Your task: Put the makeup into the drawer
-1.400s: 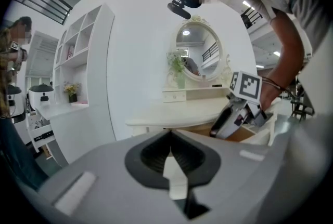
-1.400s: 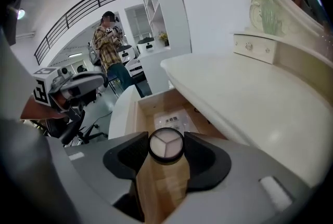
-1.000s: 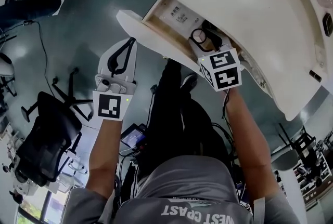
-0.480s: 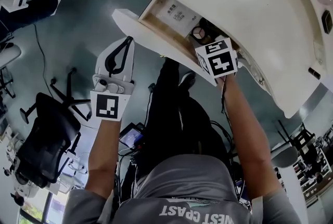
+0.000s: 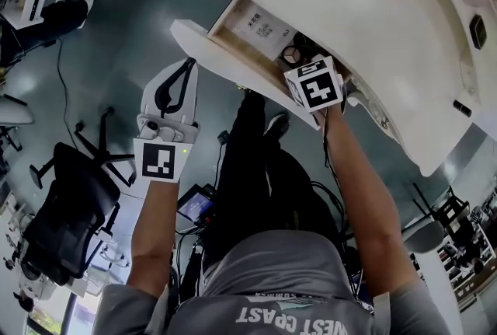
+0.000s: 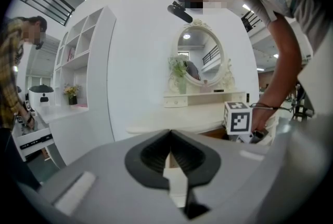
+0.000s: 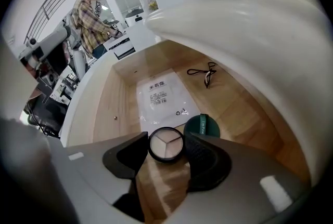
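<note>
Makeup compact (image 7: pixel 166 146) is clamped between the jaws of the right gripper (image 7: pixel 166 141), inside the open drawer (image 7: pixel 122 108). Jaws of the left gripper (image 6: pixel 169 158) are kept pressed together, nothing held

The pale wooden drawer (image 7: pixel 109 103) stands open under the white curved counter (image 5: pixel 373 22). A white printed plastic sachet (image 7: pixel 161 98) lies flat on the middle of the drawer floor. Nearer the front, a round black-rimmed powder compact (image 7: pixel 166 146) sits between the jaws of the right claw (image 7: pixel 167 140), both pads against its rim. Whether it rests on the drawer floor cannot be told. A dark green round compact (image 7: pixel 204 125) lies just behind it to the right, beside the sachet's near corner. A black looped cord (image 7: pixel 205 73) lies farther back, toward the right wall. The left claw (image 5: pixel 191 68) hangs outside the drawer, to its left, over the grey floor (image 5: pixel 116 30). A black office chair (image 5: pixel 74 201) stands on that floor, left of the left arm. A white-framed oval mirror (image 6: pixel 200 59) stands at the back of the counter.
</note>
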`<control>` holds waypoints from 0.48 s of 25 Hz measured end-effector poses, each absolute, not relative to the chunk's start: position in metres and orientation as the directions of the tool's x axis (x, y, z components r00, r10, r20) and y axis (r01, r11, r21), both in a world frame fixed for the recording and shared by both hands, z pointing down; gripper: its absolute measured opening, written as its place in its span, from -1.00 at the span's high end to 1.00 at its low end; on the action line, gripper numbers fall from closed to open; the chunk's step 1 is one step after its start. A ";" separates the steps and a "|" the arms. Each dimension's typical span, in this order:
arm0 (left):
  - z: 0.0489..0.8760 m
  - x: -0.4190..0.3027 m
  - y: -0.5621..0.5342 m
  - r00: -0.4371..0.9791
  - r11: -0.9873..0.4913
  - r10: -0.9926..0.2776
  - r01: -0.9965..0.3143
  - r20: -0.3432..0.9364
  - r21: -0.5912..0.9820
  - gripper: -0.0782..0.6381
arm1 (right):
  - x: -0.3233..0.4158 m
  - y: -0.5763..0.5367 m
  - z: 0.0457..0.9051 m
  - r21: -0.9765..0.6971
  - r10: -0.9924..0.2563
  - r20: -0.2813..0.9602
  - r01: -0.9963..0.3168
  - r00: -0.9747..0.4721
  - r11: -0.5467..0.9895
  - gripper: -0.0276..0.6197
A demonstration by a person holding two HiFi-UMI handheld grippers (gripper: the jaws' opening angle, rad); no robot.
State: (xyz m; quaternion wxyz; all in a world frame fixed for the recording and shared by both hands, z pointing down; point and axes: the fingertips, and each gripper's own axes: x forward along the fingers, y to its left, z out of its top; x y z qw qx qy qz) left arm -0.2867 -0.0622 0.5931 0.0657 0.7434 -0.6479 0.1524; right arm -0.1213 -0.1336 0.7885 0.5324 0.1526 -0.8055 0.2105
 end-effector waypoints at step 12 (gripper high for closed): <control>0.533 -0.282 -0.060 0.119 -0.159 -0.956 -0.978 0.267 -0.134 0.78 | -0.108 -0.126 0.725 -0.158 -0.082 0.896 -0.487 -0.436 0.859 0.23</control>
